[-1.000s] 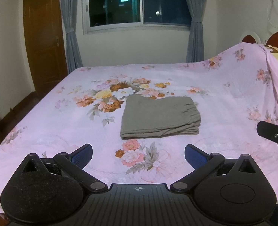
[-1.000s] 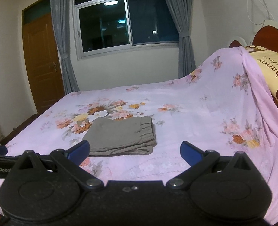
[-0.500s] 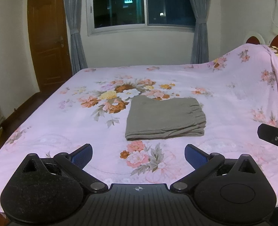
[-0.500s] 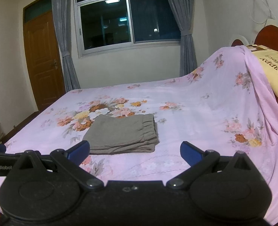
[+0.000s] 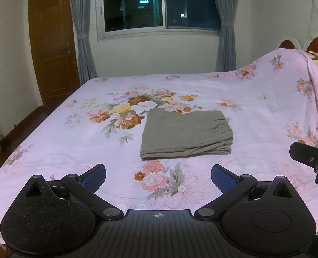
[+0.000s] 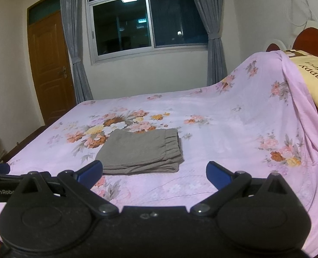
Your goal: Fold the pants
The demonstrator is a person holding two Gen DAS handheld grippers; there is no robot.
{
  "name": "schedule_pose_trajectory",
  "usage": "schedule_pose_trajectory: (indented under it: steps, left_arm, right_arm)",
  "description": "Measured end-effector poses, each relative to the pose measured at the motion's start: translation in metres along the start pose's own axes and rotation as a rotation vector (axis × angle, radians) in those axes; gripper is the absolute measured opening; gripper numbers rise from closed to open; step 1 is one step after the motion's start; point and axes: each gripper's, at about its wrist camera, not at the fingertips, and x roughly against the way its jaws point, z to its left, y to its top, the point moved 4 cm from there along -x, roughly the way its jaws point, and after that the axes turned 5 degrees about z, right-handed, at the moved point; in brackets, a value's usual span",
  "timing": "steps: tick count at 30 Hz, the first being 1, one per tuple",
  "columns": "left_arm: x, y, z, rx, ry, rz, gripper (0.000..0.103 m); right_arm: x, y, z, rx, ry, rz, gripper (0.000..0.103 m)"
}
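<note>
The grey pants [image 5: 186, 134] lie folded into a flat rectangle on the pink floral bed sheet [image 5: 51, 146], elastic waistband to the right. They also show in the right wrist view [image 6: 140, 151]. My left gripper [image 5: 158, 175] is open and empty, held above the near part of the bed, well short of the pants. My right gripper [image 6: 154, 171] is open and empty, also back from the pants, its left finger [image 6: 90, 171] overlapping the fold's near corner in view.
The sheet rises over pillows and a headboard [image 6: 309, 40] at the right. A wooden door [image 5: 51, 49], a curtained window [image 5: 159, 6] and a wall stand beyond the bed. The right gripper's side [image 5: 309, 157] shows at the left view's right edge.
Both grippers have drawn back and tilted up a little; the pants sit lower and smaller in view. The pants have not moved. Both grippers stay open.
</note>
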Motion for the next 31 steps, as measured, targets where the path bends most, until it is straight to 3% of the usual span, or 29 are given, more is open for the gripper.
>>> schedule_pose_trajectory:
  steps: [21, 31]
  left_arm:
    - [-0.026, 0.008, -0.007, -0.009, -0.001, 0.032, 0.103]
    - [-0.048, 0.019, -0.019, -0.012, -0.057, 0.029, 0.103]
  right_arm:
    - [-0.017, 0.003, 0.000, 0.012, -0.004, 0.024, 0.103]
    - [-0.038, 0.013, -0.001, 0.044, -0.006, 0.023, 0.103]
